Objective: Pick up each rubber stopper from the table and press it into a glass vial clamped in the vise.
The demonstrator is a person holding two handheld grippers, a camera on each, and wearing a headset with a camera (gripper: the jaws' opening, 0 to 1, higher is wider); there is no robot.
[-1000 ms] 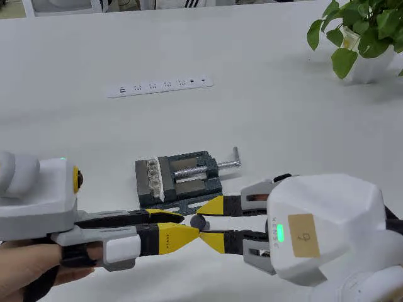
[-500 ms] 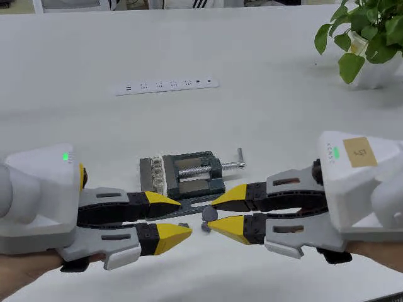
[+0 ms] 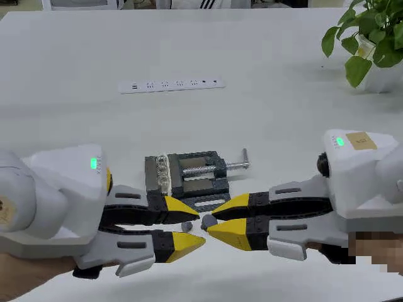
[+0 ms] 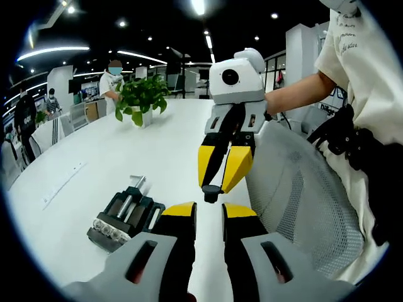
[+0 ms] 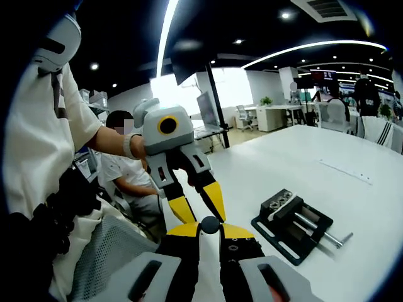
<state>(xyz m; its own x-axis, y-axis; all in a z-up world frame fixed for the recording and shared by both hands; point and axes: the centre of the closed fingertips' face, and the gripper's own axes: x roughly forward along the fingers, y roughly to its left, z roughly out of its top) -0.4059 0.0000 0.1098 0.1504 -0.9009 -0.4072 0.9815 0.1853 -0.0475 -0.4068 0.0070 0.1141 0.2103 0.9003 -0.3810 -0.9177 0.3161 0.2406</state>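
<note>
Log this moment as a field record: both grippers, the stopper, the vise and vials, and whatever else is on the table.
left gripper: open, holding nothing, tips facing the right gripper's tips
right gripper: shut on the stopper
stopper: dark grey, pinched at the jaw tips, on the person's side of the vise
vise: on the white table, screw handle pointing right in the head view
vials: a row clamped at the vise's left end; tops look open
other: power strip farther back, potted plant at the far right
</note>
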